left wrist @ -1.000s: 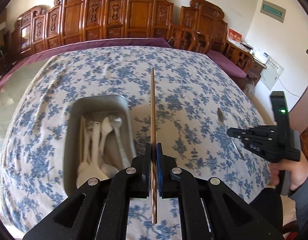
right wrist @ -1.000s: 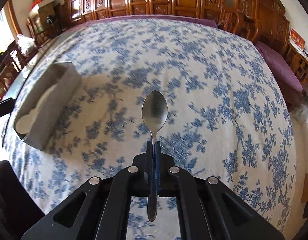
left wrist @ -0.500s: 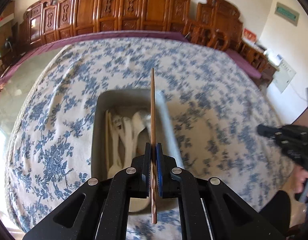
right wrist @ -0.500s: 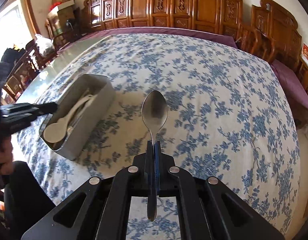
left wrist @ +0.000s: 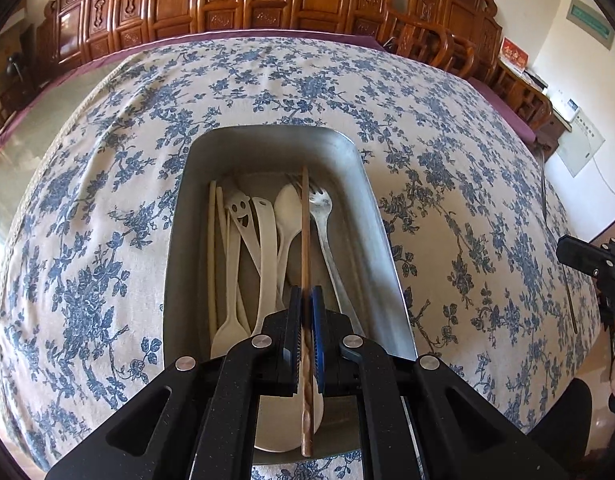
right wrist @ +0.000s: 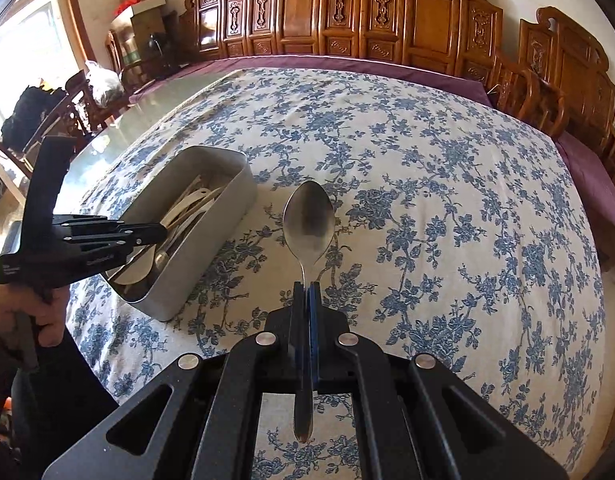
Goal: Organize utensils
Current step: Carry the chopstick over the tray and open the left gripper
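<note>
Both grip: left gripper chopstick, right gripper spoon; lettering unreadable.

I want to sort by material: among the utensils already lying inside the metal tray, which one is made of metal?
The fork, lying at the right side of the tray. It is silvery and shiny with tines; the utensils to its left are matte cream-white.

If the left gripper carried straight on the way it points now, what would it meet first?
Probably the utensils in the metal tray: the left gripper, shut on a wooden chopstick, points over the cream spoon and fork. Height unclear.
</note>
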The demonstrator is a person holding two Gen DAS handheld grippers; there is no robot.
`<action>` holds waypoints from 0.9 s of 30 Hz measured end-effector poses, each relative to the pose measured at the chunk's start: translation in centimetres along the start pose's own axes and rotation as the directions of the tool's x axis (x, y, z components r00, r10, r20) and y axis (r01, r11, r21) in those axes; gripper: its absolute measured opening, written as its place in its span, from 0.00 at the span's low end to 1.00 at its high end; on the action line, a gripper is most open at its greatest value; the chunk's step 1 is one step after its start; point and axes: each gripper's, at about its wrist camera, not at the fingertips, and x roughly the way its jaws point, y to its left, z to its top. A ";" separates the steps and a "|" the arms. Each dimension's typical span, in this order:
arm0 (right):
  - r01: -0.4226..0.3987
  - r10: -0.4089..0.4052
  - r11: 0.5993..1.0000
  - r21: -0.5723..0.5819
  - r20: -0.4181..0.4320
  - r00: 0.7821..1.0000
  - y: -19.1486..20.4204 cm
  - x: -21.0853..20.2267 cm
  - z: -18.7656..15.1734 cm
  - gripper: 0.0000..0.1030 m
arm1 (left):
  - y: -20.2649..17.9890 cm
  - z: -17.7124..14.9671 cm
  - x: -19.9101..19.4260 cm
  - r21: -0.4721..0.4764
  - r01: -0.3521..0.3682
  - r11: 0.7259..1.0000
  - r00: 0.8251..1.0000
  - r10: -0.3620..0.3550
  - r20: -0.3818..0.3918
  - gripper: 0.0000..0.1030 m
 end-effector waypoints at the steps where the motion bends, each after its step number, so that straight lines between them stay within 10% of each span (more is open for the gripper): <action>1: -0.004 0.004 1.000 0.000 0.001 1.000 0.1 -0.1 0.1 0.03 | 0.0 0.0 0.0 -0.001 0.001 1.000 1.000 -0.001 0.000 0.04; 27: -0.114 0.114 0.992 -0.061 -0.002 0.993 8.7 3.2 5.3 0.03 | 3.6 -0.1 -6.7 0.020 -0.050 0.999 0.993 0.047 0.108 0.13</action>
